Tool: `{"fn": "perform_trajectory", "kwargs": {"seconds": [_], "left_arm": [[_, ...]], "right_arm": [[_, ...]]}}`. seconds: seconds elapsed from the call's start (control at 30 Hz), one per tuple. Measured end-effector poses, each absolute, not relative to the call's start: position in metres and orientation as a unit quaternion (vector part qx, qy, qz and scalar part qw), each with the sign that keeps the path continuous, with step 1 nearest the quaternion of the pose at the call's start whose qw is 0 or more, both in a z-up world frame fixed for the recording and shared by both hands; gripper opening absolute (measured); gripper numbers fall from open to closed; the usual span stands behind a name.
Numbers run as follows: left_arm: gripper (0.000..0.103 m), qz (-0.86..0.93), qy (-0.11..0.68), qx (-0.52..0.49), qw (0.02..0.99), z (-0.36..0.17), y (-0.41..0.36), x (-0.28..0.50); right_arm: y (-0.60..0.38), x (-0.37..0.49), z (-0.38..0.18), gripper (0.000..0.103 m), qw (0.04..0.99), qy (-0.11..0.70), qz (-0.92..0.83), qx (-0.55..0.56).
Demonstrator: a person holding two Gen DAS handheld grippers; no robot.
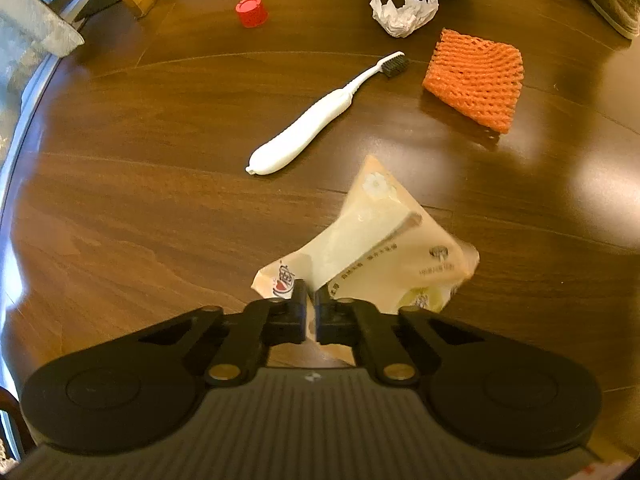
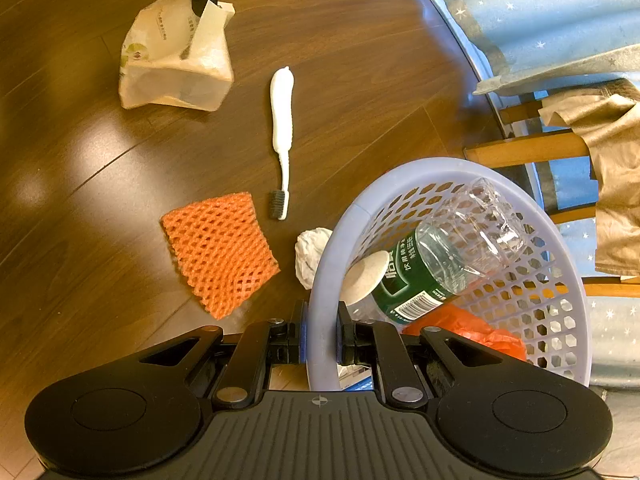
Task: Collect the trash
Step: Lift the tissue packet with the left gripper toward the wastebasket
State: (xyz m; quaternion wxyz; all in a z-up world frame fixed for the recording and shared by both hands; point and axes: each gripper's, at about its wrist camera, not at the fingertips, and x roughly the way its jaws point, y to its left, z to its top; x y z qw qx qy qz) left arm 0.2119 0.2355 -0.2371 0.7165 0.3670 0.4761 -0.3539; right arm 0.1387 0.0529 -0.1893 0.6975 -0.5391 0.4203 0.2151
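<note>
Trash lies scattered on the wooden tabletop [image 1: 140, 208]. Our left gripper [image 1: 311, 292] pinches the cream wrapper [image 1: 384, 236] between its jaws (its far corner tilts upward). Our right gripper [image 2: 322, 328] clamps the rim of the lavender basket [image 2: 472, 166], a bottle [image 2: 448, 256] inside.

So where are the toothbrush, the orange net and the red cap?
toothbrush [image 1: 304, 128], left wrist view, on its white handle.
orange net [image 2: 219, 252], right wrist view, on the middle of the mesh.
red cap [image 1: 251, 11], left wrist view, on its side wall.
</note>
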Motion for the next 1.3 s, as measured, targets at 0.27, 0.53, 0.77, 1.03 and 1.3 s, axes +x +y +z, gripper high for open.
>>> {"fn": "perform_trajectory", "kwargs": {"seconds": [0.27, 0.53, 0.77, 1.03, 1.3], "left_arm": [[0.0, -0.348, 0.483, 0.341, 0.728, -0.225, 0.237, 0.214], [0.0, -0.338, 0.478, 0.318, 0.745, -0.2, 0.241, 0.216], [0.0, -0.333, 0.466, 0.305, 0.761, -0.171, 0.242, 0.217], [0.0, -0.329, 0.463, 0.294, 0.769, -0.173, 0.242, 0.221], [0.043, -0.301, 0.505, 0.257, 0.767, -0.203, 0.27, 0.23]], "right_arm": [[0.054, 0.139, -0.19, 0.009, 0.699, 0.421, 0.214, -0.538], [0.054, 0.139, -0.19, 0.009, 0.699, 0.421, 0.214, -0.538], [0.054, 0.138, -0.19, 0.009, 0.699, 0.421, 0.214, -0.538], [0.054, 0.138, -0.191, 0.009, 0.698, 0.421, 0.216, -0.538], [0.053, 0.138, -0.19, 0.009, 0.7, 0.421, 0.215, -0.536]]}}
